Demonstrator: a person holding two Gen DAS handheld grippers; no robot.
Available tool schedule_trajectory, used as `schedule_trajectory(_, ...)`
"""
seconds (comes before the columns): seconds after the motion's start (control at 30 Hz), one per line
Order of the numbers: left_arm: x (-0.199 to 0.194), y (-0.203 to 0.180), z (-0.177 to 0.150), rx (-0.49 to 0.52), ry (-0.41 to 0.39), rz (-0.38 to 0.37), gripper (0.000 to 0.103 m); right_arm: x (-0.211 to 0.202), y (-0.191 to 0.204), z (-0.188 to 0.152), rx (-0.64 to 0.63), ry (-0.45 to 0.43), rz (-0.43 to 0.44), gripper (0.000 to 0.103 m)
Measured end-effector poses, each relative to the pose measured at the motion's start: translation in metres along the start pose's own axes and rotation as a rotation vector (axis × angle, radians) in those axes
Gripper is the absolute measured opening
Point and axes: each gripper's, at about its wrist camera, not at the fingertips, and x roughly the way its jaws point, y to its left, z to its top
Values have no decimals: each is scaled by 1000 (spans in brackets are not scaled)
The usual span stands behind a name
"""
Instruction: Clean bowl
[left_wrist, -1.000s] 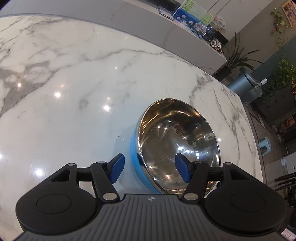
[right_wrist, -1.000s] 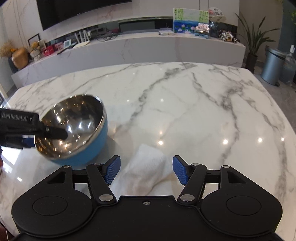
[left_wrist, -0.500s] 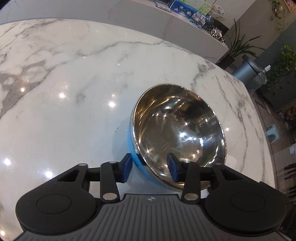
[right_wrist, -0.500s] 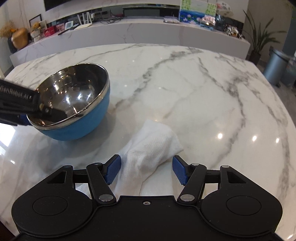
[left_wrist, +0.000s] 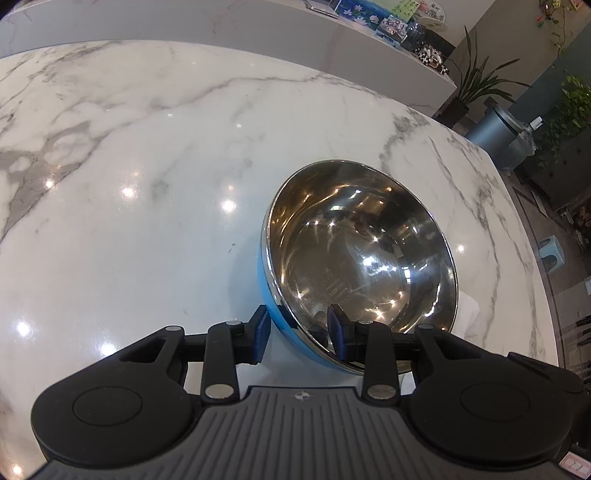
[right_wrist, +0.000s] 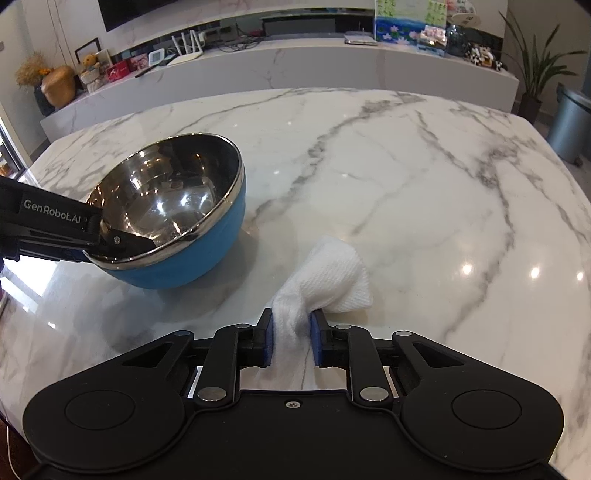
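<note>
Cloth (right_wrist: 325, 280) tail (behind fingers (right_wrist: 266, 339)) hidden

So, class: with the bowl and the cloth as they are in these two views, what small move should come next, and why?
Probably lift the white cloth toward the bowl. The right hand-held gripper is closing on the cloth, which lies beside the bowl, while the left hand-held gripper is closing on the tilted bowl's near rim.
</note>
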Motion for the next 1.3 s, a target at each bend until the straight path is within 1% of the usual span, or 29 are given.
schedule_trajectory(0.17,0,0,-1,-1,2,-3,31,1,0,2,-32,-16,-23,17)
schedule_trajectory(0.33,1,1,-2,-2,8,-9,31,-1,-1,7,-84,-65,-51,17)
schedule_trajectory(0.4,1,0,-2,0,10,-11,31,-2,-2,9,-103,-87,-43,17)
schedule_trajectory(0.57,0,0,-3,2,15,-15,31,-5,-3,15,-116,-123,21,17)
schedule_trajectory(0.67,1,0,-3,2,15,-17,31,-6,1,15,-145,-124,27,17)
schedule_trajectory(0.8,1,0,-4,1,15,-18,31,-2,4,14,-181,-110,-3,17)
schedule_trajectory(0.9,1,0,-3,-1,15,-18,31,1,3,13,-174,-99,-20,18)
schedule_trajectory(0.93,2,0,-4,-2,16,-17,31,1,3,13,-171,-98,-28,20)
schedule_trajectory(0.97,2,0,-4,-2,16,-16,31,0,4,13,-167,-97,-41,26)
schedule_trajectory(1.0,1,-1,-4,-3,17,-15,31,-1,4,12,-163,-97,-54,34)
schedule_trajectory(1.07,1,-2,-5,-4,18,-15,31,-6,7,11,-144,-107,-93,44)
schedule_trajectory(1.17,1,-3,-5,-6,19,-17,31,-13,11,8,-86,-110,-123,45)
schedule_trajectory(1.23,1,-3,-6,-7,20,-17,31,-15,10,5,-11,-101,-131,45)
schedule_trajectory(1.3,1,-4,-7,-12,20,-17,31,-14,10,-2,61,-88,-122,45)
